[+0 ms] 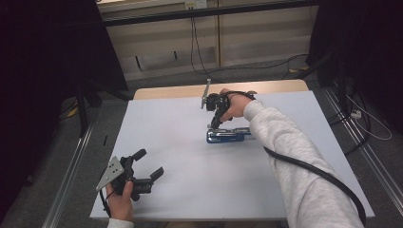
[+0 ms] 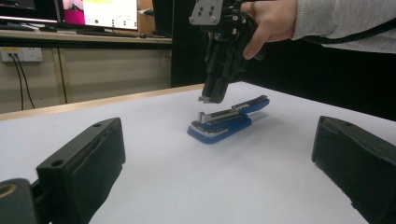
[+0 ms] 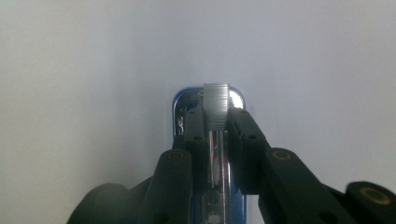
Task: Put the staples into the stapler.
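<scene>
Black and spread wide, the left tool rests in the person's left hand at the near left corner of the white-topped desk, released and gripping nothing; in the left gripper view its two padded jaws stand well apart with bare desk between them. It looks parked, with no part in the work at hand.

Farther out, near the middle of the desk, lies the blue-and-chrome stapler, flat on its base with its top swung open and the metal staple channel exposed. The right tool points steeply down over the stapler's front end. Its jaws are clenched on a short silvery strip of staples, which the right gripper view shows pinched upright between the pads, directly above the chrome nose of the stapler. From the left gripper view the strip hangs just above the channel, apart from it, not yet seated.

By my reading the work is a refill, and it is past halfway: the stapler is open and the strip is picked up and lined up. Left to do are lowering the strip into the channel, letting go, and closing the top.
</scene>
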`<action>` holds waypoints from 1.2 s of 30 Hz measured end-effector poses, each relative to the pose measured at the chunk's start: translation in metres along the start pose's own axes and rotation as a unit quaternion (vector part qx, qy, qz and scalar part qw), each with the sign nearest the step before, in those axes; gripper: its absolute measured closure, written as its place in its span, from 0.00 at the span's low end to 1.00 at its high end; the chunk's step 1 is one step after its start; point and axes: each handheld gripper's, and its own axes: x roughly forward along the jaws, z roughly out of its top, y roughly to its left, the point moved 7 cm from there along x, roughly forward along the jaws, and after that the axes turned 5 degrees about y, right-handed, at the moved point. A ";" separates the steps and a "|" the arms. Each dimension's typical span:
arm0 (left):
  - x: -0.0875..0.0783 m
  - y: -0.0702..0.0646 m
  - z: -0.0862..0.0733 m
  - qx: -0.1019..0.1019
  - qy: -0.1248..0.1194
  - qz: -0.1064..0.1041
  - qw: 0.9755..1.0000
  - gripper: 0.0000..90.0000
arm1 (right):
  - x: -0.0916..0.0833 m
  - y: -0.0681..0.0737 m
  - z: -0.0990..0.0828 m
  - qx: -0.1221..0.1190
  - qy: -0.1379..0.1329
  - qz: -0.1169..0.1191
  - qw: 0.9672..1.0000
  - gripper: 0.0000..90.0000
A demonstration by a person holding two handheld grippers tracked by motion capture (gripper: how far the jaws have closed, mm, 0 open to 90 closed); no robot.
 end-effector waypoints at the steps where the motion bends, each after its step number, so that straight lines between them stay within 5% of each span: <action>1: 0.000 0.000 0.000 0.000 0.000 0.000 1.000 0.03 | 0.000 0.000 0.000 0.000 0.000 0.000 1.000 0.88; 36: 0.001 -0.001 0.000 0.008 0.005 -0.002 1.000 0.03 | 0.014 0.000 -0.007 -0.014 0.017 -0.002 1.000 0.88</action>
